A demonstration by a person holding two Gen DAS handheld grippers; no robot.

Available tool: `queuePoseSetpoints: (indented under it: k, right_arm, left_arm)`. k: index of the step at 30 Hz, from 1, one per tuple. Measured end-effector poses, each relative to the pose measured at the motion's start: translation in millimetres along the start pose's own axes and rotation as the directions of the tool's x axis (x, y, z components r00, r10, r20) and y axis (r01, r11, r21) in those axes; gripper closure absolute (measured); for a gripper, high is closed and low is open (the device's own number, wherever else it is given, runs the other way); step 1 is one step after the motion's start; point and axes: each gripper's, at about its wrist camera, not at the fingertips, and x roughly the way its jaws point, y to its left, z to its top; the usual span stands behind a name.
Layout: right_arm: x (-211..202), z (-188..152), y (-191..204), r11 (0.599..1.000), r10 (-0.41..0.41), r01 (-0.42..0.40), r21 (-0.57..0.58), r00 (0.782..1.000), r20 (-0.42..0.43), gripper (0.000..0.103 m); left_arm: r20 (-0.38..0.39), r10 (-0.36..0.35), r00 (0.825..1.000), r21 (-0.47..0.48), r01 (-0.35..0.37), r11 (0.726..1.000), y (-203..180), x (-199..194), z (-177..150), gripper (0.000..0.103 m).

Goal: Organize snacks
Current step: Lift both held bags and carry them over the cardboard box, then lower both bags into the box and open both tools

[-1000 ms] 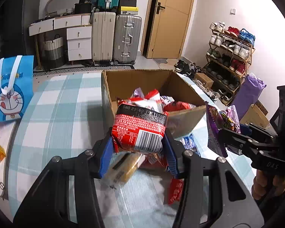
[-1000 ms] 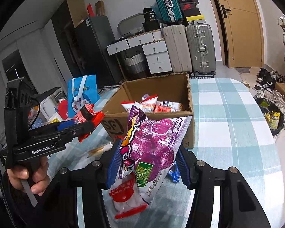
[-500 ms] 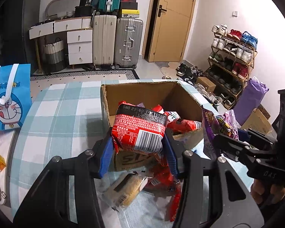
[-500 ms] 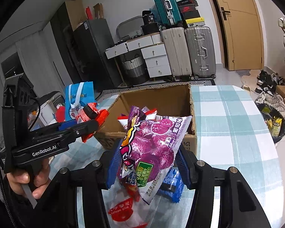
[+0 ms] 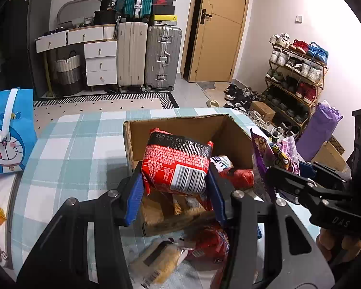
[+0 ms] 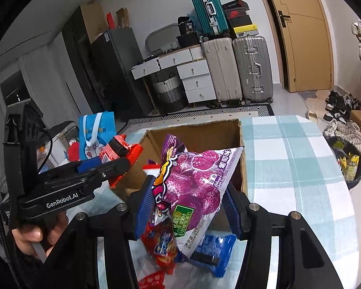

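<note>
Clenched the left gripper [image 5: 174, 183] on a red packet [image 5: 178, 163], with the blue ribbed fingers [image 5: 132, 192] pressed against its two sides and the barcode face toward the camera. Held it raised at about the near wall of the open cardboard box [image 5: 180, 125]. Clenched the right gripper [image 6: 187, 200] in the same way on a purple bag [image 6: 195, 183] printed with grapes, pinched across its lower half and poised just before the same box. Judged the step in hand as delivery. Best carried fully past the near wall, lowered close over the snacks already inside, and released one side at a time to keep the two tools from knocking together. Looked like glossy, crinkly film on both packs: the red one a puffy square pillow, the purple one flatter with a sharp sealed corner, probably soft enough to buckle under a harder squeeze. Showed plain brown corrugated board with a ragged cut rim on the box, and teal-and-white checked cloth over the desk [image 5: 67, 159]. Left more to sort beneath the tools, among them a yellow packet [image 5: 161, 260] and a blue packet [image 6: 211, 248].
</note>
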Motion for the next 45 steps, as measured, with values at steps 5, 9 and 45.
queuePoseSetpoints:
  k: [5, 9, 45]
  right_arm:
    - [10.9, 11.4, -2.9, 1.0, -0.013, 0.013, -0.004, 1.0, -0.001, 0.049]
    - [17.2, 19.0, -4.0, 1.0, -0.014, 0.014, -0.008, 1.0, 0.002, 0.049]
    - [61.9, 36.3, -27.4, 1.0, -0.03, 0.03, -0.006, 1.0, -0.004, 0.02]
  left_arm:
    - [0.005, -0.007, 1.0, 0.009, 0.007, 1.0, -1.9, 6.8, 5.9, 0.057]
    - [0.0, -0.014, 1.0, 0.013, 0.014, 1.0, -3.3, 16.0, 9.3, 0.057]
    - [-0.03, 0.024, 0.999, 0.046, -0.022, 0.999, -11.2, 59.5, 15.6, 0.024]
